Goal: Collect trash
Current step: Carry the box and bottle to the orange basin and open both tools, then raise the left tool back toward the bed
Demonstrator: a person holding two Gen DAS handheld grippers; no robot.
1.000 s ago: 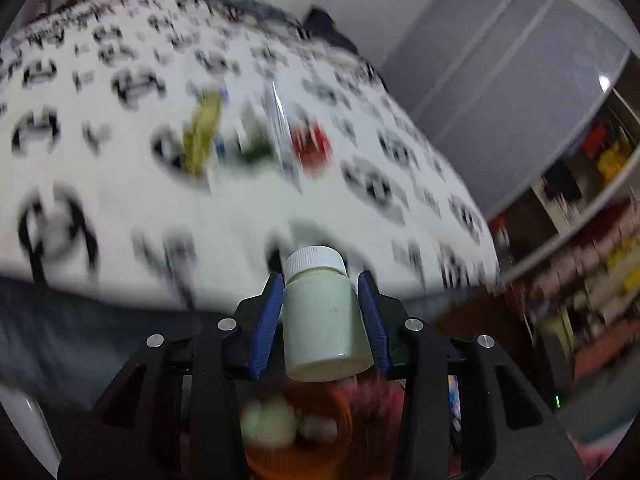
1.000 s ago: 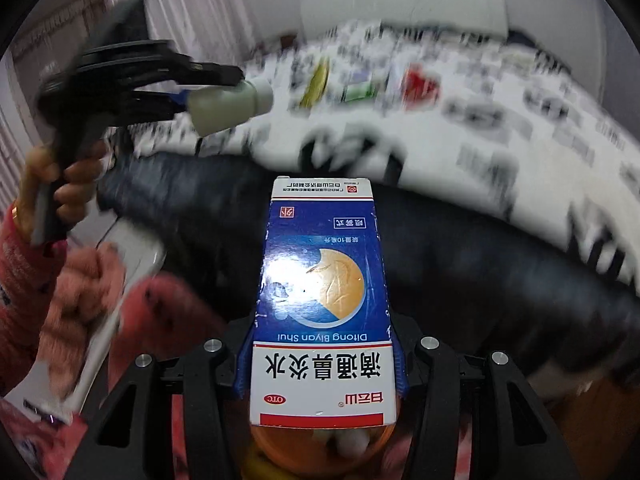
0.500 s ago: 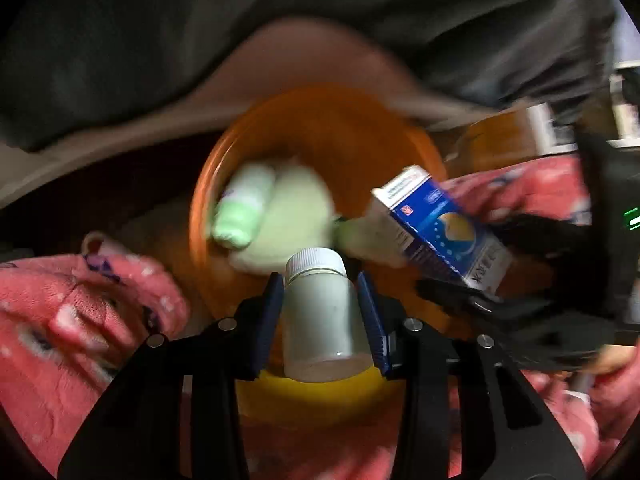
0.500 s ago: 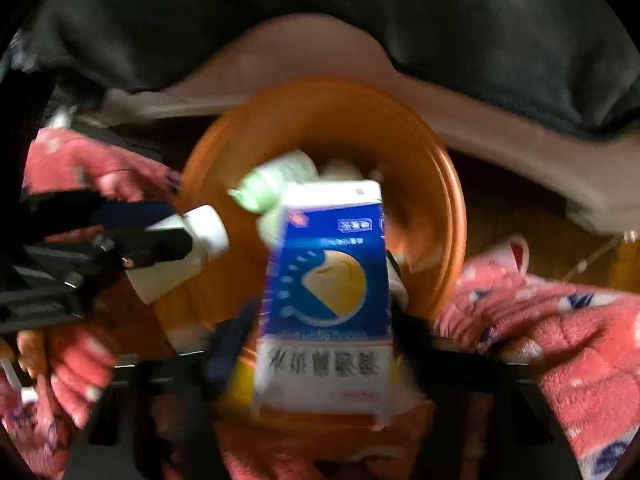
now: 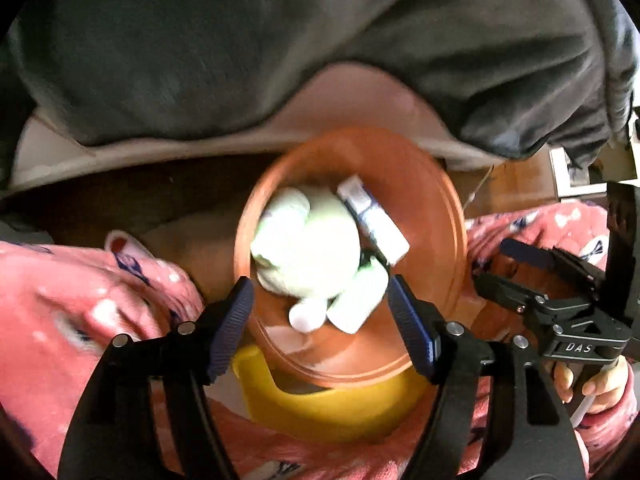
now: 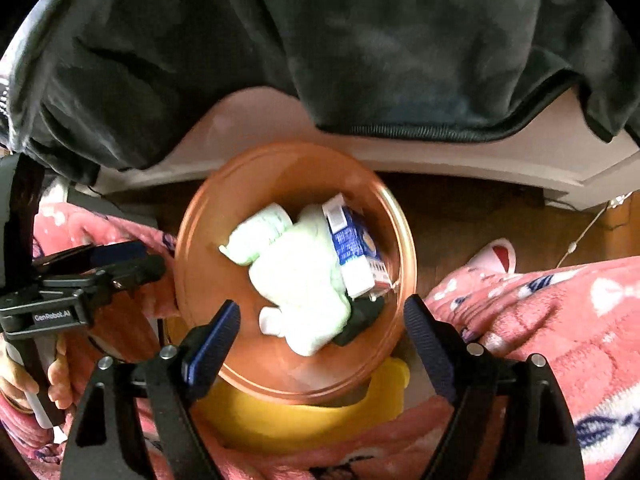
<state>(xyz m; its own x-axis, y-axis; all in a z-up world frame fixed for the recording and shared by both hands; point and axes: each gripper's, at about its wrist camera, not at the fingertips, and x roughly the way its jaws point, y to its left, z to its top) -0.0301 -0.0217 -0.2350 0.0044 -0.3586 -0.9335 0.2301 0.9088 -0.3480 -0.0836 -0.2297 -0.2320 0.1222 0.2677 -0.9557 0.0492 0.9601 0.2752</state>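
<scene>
An orange bin (image 5: pixel 442 216) sits below both grippers, between pink-clad legs. Inside it lie a white bottle (image 5: pixel 354 304), a blue and white box (image 5: pixel 374 220) and pale green crumpled trash (image 5: pixel 308 240). My left gripper (image 5: pixel 320 292) hangs over the bin's near rim; its jaws are opening, and the bottle lies loose in the bin below them. My right gripper (image 6: pixel 322 310) stands open over the same bin (image 6: pixel 188 248), apart from the box (image 6: pixel 352 248) lying inside. Each view shows the other gripper at the bin's side, the right (image 5: pixel 496 264) and the left (image 6: pixel 150 258).
A yellow base (image 5: pixel 320 412) shows under the bin's near side. A dark grey blanket (image 5: pixel 280 40) hangs over a beige bed edge (image 6: pixel 460 152) behind the bin. Pink fleece legs (image 6: pixel 540 320) flank it, and a slipper (image 6: pixel 496 256) rests on the brown floor.
Both grippers came down from the bed to the bin. The right let the box fall in first. Now the left has opened and its white bottle lies in the bin.
</scene>
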